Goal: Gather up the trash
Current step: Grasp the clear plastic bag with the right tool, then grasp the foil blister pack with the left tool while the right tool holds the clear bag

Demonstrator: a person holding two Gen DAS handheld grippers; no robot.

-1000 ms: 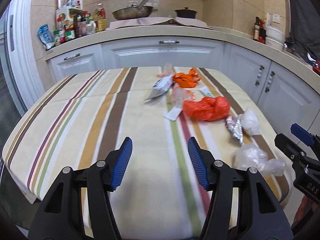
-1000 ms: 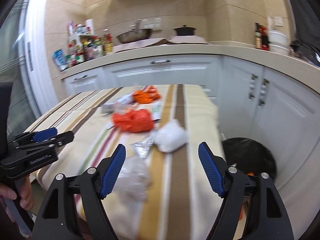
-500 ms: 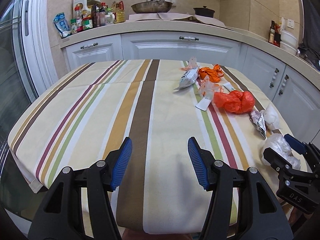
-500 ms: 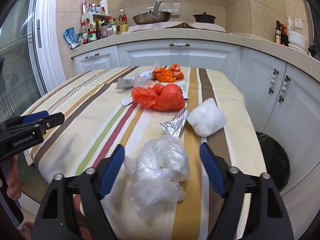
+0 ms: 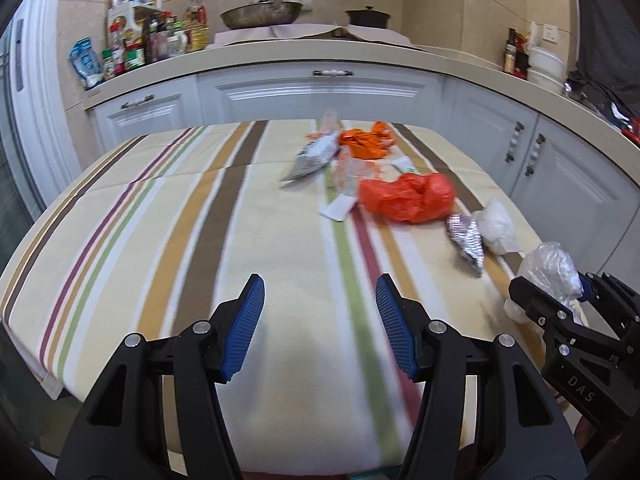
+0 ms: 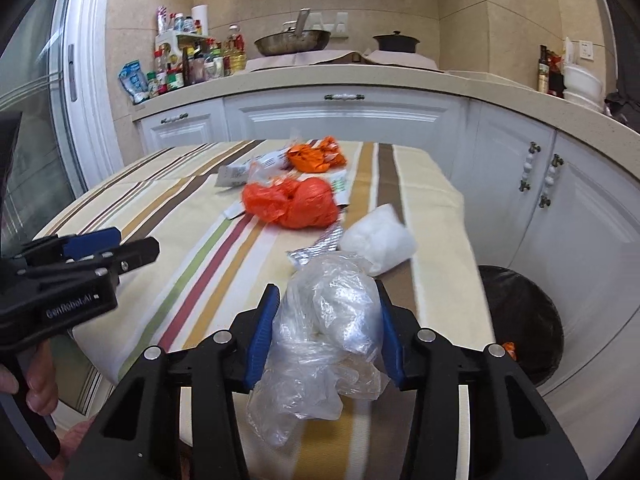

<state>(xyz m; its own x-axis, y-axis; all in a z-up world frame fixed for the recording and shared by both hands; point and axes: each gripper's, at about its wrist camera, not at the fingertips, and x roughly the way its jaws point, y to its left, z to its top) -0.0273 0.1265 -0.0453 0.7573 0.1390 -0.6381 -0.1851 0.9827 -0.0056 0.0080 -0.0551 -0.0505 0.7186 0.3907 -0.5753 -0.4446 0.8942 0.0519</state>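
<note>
Left wrist view
Left gripper [image 5: 319, 320]: at 6 o'clock, jaws parted to a middling gap, nothing between the blue pads, only striped cloth below.
Table [image 5: 168, 248]: covered by a striped cloth, fills the middle of the view.
Right gripper [image 5: 554, 298]: at 4 o'clock, black fingers on either side of the clear plastic bag [image 5: 550, 268] at the table's right edge.
Foil wrapper [image 5: 466, 240]: at 3 o'clock, flat on the cloth, just beside the white wad [image 5: 496, 226].
Red-orange bag [image 5: 408, 198]: right of centre, toward 2 o'clock, crumpled.
Orange wrapper [image 5: 366, 142]: near 1 o'clock at the far end, beside a grey printed packet [image 5: 314, 156].
White slip [image 5: 338, 210]: just left of the red-orange bag.

Right wrist view
Right gripper [image 6: 328, 334]: at 6 o'clock, jaws closing, clear plastic bag [image 6: 328, 320] between them, both blue pads against its sides.
Clear plastic bag: bulges above the pads and trails toward 6 o'clock over the table's near edge.
White wad [image 6: 380, 240]: just past the bag toward 1 o'clock, touching the foil wrapper [image 6: 320, 246].
Red-orange bag [image 6: 294, 204]: at 12 o'clock, mid-table.
Orange wrapper [image 6: 316, 156]: farther along 12 o'clock.
Bin [image 6: 520, 320]: at 4 o'clock, on the floor right of the table, black liner, a small orange scrap at its near rim.
Left gripper [image 6: 120, 246]: at 9 o'clock, seen side-on over the table's left edge, held by a hand [image 6: 36, 384] at 8 o'clock.
</note>
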